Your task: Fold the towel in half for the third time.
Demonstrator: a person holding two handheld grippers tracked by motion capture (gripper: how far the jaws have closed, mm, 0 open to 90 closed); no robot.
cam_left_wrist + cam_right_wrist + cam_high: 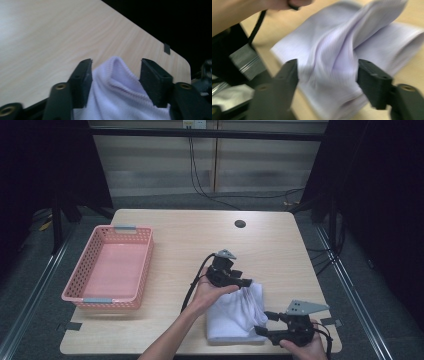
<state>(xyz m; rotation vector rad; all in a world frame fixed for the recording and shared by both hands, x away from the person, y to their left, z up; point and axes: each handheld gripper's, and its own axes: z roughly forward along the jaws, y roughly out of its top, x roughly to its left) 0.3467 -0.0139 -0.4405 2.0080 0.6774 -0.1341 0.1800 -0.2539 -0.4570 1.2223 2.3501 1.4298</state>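
Observation:
A white towel lies folded near the table's front right, with its far corner pulled up. My left gripper holds that raised corner. In the left gripper view its jaws press on both sides of a thick fold of the towel, held above the wood. My right gripper sits at the towel's near right edge and points left. In the right gripper view it stands open, with the blurred towel lying in front of the wide gap between its jaws.
A pink plastic basket with nothing in it stands at the table's left. The wooden table has a round cable hole near its far edge. A hand and a black cable are close by on the left.

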